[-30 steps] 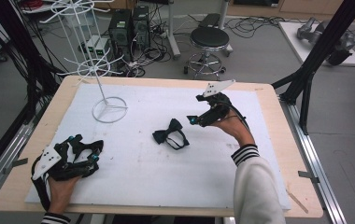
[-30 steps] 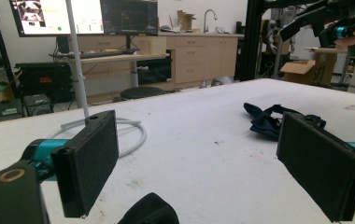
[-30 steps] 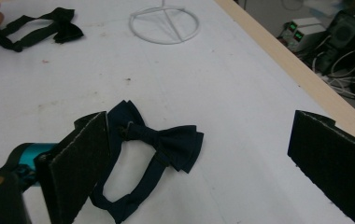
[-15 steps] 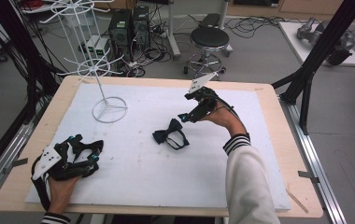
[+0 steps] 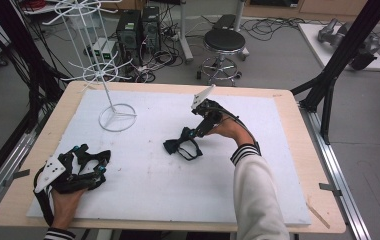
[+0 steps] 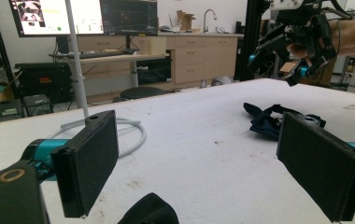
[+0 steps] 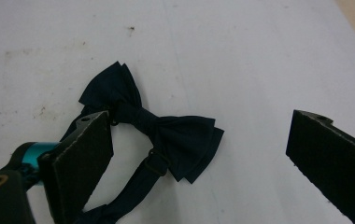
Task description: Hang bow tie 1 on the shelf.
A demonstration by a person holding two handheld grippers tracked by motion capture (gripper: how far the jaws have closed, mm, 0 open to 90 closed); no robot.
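Observation:
A dark navy bow tie (image 5: 182, 146) with its neck strap lies flat near the middle of the white mat (image 5: 258, 190). My right gripper (image 5: 194, 133) hovers just above its right wing, tilted down, jaws wide open. In the right gripper view the bow tie (image 7: 166, 133) lies between and below the two pads (image 7: 80, 163), apart from both. My left gripper (image 5: 100, 162) rests open on the mat at the front left, empty. From the left gripper view the bow tie (image 6: 266, 121) shows past the right pad (image 6: 323, 170), with the other gripper (image 6: 301, 39) above it.
A white wire display stand (image 5: 117, 116) with a round base and hooked arms rises at the mat's back left. The wooden table edge (image 5: 298, 120) frames the mat. Behind the table are a stool (image 5: 223, 42), computer towers and cables on the floor.
My right gripper has moved left and down, from beside the bow tie to just over its right wing. The left gripper and the bow tie have stayed put.

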